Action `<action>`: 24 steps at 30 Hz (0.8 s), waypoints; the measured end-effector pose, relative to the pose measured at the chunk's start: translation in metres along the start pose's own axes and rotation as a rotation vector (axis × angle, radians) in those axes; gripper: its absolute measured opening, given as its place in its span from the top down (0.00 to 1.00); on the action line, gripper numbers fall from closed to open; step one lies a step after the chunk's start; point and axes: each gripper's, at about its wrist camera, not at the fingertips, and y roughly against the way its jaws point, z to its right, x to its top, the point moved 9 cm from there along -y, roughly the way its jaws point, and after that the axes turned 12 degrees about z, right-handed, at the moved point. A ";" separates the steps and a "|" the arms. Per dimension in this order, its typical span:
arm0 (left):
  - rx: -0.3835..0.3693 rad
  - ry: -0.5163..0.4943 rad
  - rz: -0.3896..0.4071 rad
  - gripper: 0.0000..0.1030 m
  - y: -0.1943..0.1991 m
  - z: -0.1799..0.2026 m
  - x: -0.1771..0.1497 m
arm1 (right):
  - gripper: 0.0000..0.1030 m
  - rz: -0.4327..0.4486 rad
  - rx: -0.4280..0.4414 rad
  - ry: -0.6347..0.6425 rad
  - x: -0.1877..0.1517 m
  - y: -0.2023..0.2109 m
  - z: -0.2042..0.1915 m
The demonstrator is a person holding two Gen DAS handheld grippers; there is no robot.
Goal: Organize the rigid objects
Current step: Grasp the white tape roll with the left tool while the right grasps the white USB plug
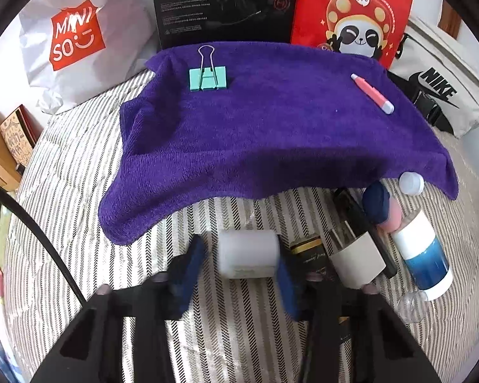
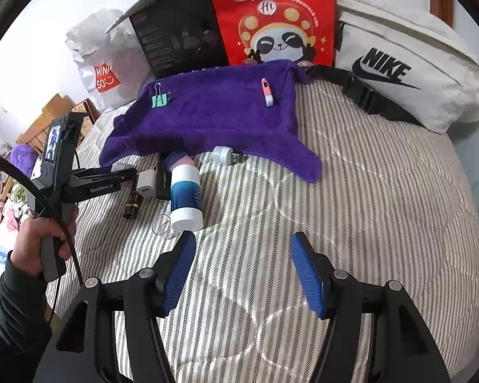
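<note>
between the blue pads of our left gripper (image 1: 247, 271) sits a small white cylindrical block (image 1: 248, 258), its long axis running crosswise from one pad to the other; the picture is blurred there, and the right pad seems to touch its end while the left pad stands slightly off, so we cannot tell whether the pinch is made. straight ahead of these fingers lies the purple terry cloth (image 1: 271, 134), spread on the striped quilt (image 1: 64, 191), and it looks to be the collecting place: a mint green metal binder clip (image 1: 207, 77) rests at its far left and a slim pink and white pen-like tube (image 1: 372, 93) at its far right, well apart. we judge the coming move to be a carry forward onto the open middle of the cloth. to the right of the left fingers a cluster waits off the cloth: a white plug-in charger (image 1: 356, 260), a dark gold-banded bottle (image 1: 306, 249), and a blue and white plastic bottle (image 1: 423, 255) lying on its side. our right gripper (image 2: 242, 271) hangs with its fingers spread wide and holding nothing, the blue and white bottle just ahead to its left, so it is the nearer hand for that one.
</note>
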 end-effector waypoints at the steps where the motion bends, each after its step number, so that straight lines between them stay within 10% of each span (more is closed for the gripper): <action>1: 0.011 -0.001 0.006 0.71 0.001 -0.002 0.000 | 0.40 -0.003 0.004 0.003 -0.001 -0.003 -0.002; 24: 0.034 0.038 0.116 0.71 0.021 -0.035 -0.020 | 0.43 -0.006 -0.085 -0.061 0.048 -0.125 -0.025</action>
